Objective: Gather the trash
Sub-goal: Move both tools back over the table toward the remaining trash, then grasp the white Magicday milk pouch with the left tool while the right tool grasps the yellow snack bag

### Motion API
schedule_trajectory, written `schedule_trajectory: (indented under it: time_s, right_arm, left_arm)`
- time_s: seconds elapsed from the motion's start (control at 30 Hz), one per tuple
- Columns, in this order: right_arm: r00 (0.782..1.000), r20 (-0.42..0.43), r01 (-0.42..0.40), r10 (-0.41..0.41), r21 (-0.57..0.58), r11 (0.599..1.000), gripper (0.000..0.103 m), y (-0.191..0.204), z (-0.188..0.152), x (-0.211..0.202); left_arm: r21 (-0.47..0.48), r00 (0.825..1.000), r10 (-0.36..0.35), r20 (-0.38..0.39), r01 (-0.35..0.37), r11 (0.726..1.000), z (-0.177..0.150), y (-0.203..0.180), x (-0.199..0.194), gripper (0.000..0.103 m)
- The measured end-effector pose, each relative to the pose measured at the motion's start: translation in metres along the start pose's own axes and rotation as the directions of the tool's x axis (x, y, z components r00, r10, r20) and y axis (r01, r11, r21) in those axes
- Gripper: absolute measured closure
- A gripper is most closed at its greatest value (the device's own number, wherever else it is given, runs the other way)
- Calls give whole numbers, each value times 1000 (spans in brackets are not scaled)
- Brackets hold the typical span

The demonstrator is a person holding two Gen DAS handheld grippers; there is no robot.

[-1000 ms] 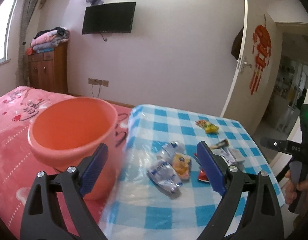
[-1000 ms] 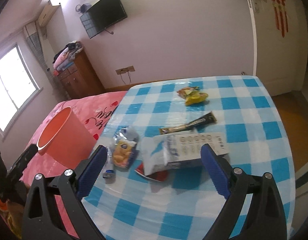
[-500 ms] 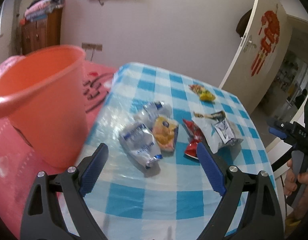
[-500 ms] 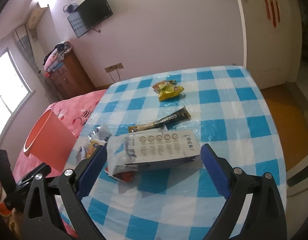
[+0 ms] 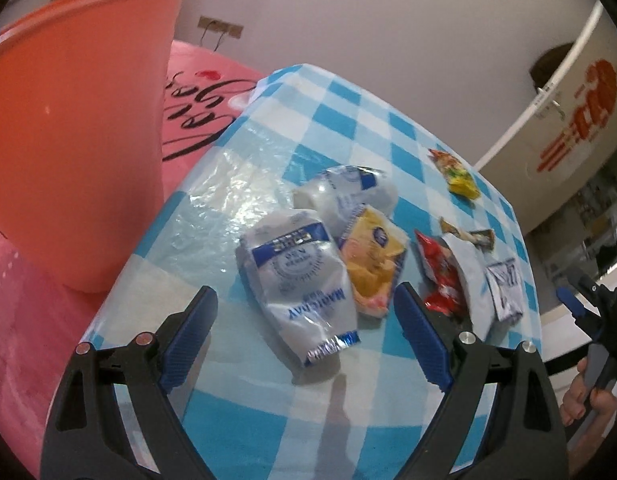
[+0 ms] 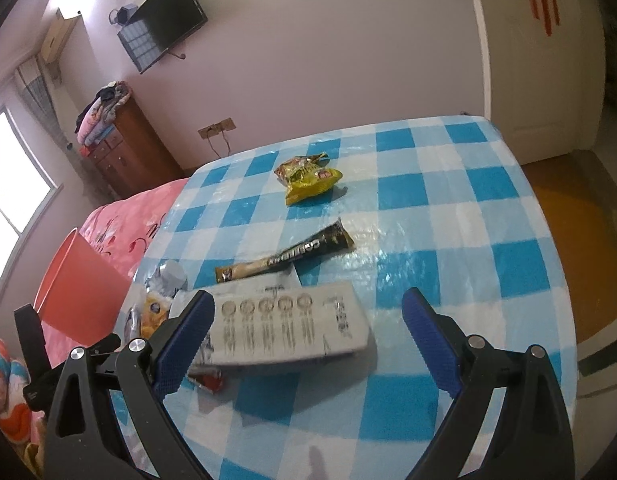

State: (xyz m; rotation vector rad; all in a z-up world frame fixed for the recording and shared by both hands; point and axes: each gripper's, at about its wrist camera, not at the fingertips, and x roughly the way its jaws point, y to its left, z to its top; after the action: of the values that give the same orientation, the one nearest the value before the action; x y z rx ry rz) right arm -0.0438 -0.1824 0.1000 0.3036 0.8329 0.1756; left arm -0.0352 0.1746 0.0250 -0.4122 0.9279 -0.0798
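Several wrappers lie on a blue-checked table. My left gripper is open, its fingers straddling a white and blue pouch; a yellow packet and a second white pouch lie just beyond it. A red wrapper sits to the right. My right gripper is open around a white paper packet. Past it lie a dark stick sachet and a yellow snack bag. An orange bucket stands on the bed at the table's left.
A pink bedspread borders the table's left side. A wooden dresser and wall TV stand behind. A white door is at the right. A hand holds the other gripper at the table's right edge.
My left gripper has dropped down and forward over the white and blue pouch, the bucket sliding left. My right gripper has advanced toward the white paper packet, which now lies between its fingers.
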Motion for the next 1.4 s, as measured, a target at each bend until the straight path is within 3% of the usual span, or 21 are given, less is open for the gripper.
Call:
schedule_trajectory:
  time_s: [0.2, 0.33, 0.43, 0.6, 0.67, 0.73, 0.97, 1.03, 1.3, 1.4]
  right_arm:
    - [999, -46, -19, 17, -36, 999, 9, 4, 29, 33]
    - [996, -81, -31, 28, -44, 999, 9, 6, 50, 58]
    - [994, -100, -46, 41, -39, 998, 9, 7, 68, 77]
    - [993, -117, -17, 9, -72, 997, 9, 9, 94, 111]
    - [992, -128, -13, 2, -81, 997, 9, 9, 105, 128]
    - [989, -148, -4, -9, -88, 996, 9, 8, 112, 145]
    - [973, -225, 26, -58, -139, 990, 10, 9, 126, 193]
    - [967, -246, 25, -58, -135, 990, 24, 7, 126, 203]
    - [961, -260, 49, -94, -173, 984, 44, 10, 124, 206]
    - [961, -251, 62, -115, -209, 976, 47, 16, 122, 205]
  left_arm:
    - [1, 999, 42, -17, -42, 999, 6, -5, 13, 14]
    - [-15, 997, 65, -33, -65, 998, 9, -5, 21, 23]
    - [-7, 996, 80, -34, -80, 997, 10, -7, 23, 24]
    - [22, 993, 113, -32, -112, 993, 9, -13, 27, 24]
    - [32, 991, 133, -25, -133, 991, 9, -15, 28, 34]
    - [46, 989, 148, -19, -147, 988, 9, -17, 28, 37]
    - [67, 987, 159, -10, -158, 985, 8, -18, 29, 37]
    - [74, 987, 161, -6, -160, 984, 8, -19, 29, 37]
    - [76, 988, 157, 3, -157, 985, 8, -18, 29, 37]
    - [72, 988, 155, 4, -155, 985, 7, -18, 28, 37]
